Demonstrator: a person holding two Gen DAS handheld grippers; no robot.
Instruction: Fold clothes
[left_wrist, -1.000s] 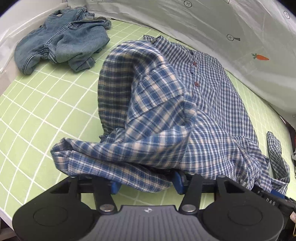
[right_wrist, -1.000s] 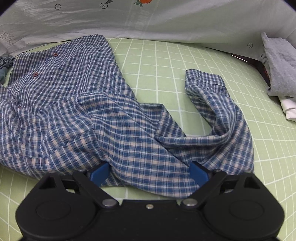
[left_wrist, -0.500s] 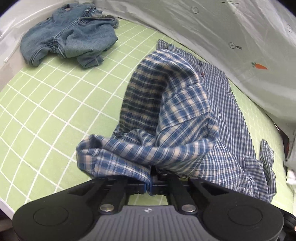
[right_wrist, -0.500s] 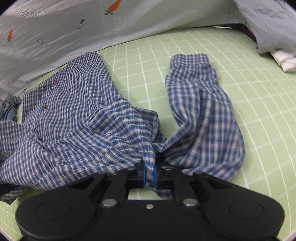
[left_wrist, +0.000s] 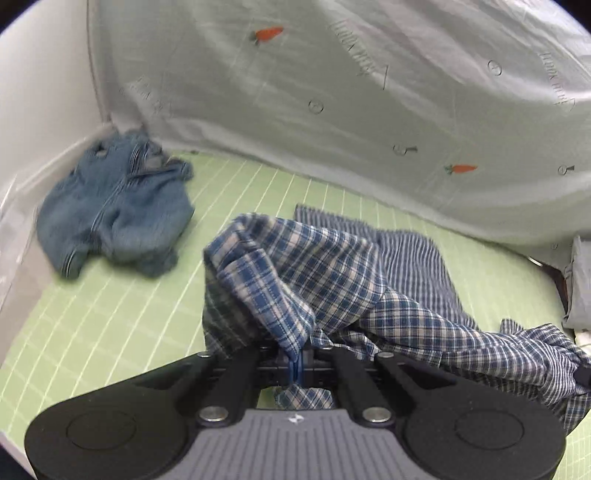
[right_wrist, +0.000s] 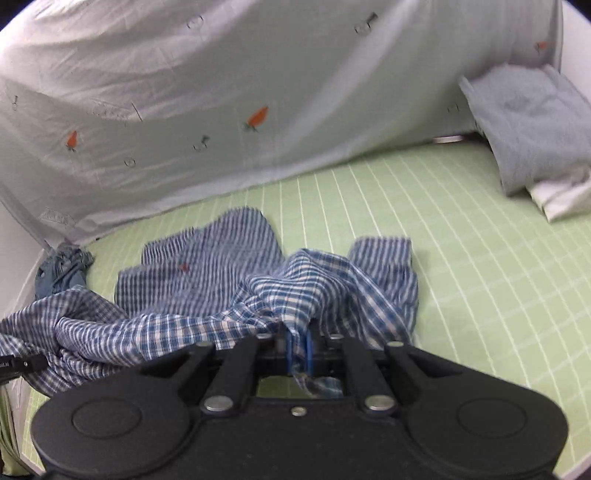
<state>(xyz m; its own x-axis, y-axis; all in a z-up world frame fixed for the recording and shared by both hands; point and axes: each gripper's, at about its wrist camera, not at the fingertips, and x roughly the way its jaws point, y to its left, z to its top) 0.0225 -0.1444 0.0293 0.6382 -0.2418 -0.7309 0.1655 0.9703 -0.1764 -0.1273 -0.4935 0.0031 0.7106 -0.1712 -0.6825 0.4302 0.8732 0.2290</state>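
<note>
- Left wrist view: We look along the left gripper (left_wrist: 295, 363), whose blue jaws are pressed together on a pinch of the blue and white plaid shirt (left_wrist: 314, 280); a small tail of cloth pokes out beneath them.
- From the pinch the shirt rises in a bunched fold just in front of the jaws, then drapes away to the right and far side onto the green grid mat (left_wrist: 110, 325).
- On the far left of the mat, well apart from the shirt, lies a crumpled pair of denim shorts (left_wrist: 114, 214), blurred here.
- A pale sheet printed with small carrots (left_wrist: 332, 92) hangs behind the mat as a backdrop. At the far right edge we see a sliver of grey folded cloth (left_wrist: 578, 288).
- Right wrist view: The right gripper (right_wrist: 299, 350) has its blue jaws nearly together, clamped on another pinch of the same plaid shirt (right_wrist: 207, 269), with a scrap of fabric hanging below them.
- The shirt spreads left and far from this pinch, partly lifted and partly resting on the mat (right_wrist: 461, 277). One sleeve lies just right of the jaws.
- At the left edge a black tip of the left gripper (right_wrist: 22, 365) shows, touching the shirt.
- The denim shorts (right_wrist: 61, 271) sit far left. A grey folded garment (right_wrist: 528, 122) rests far right, atop something white.
</note>
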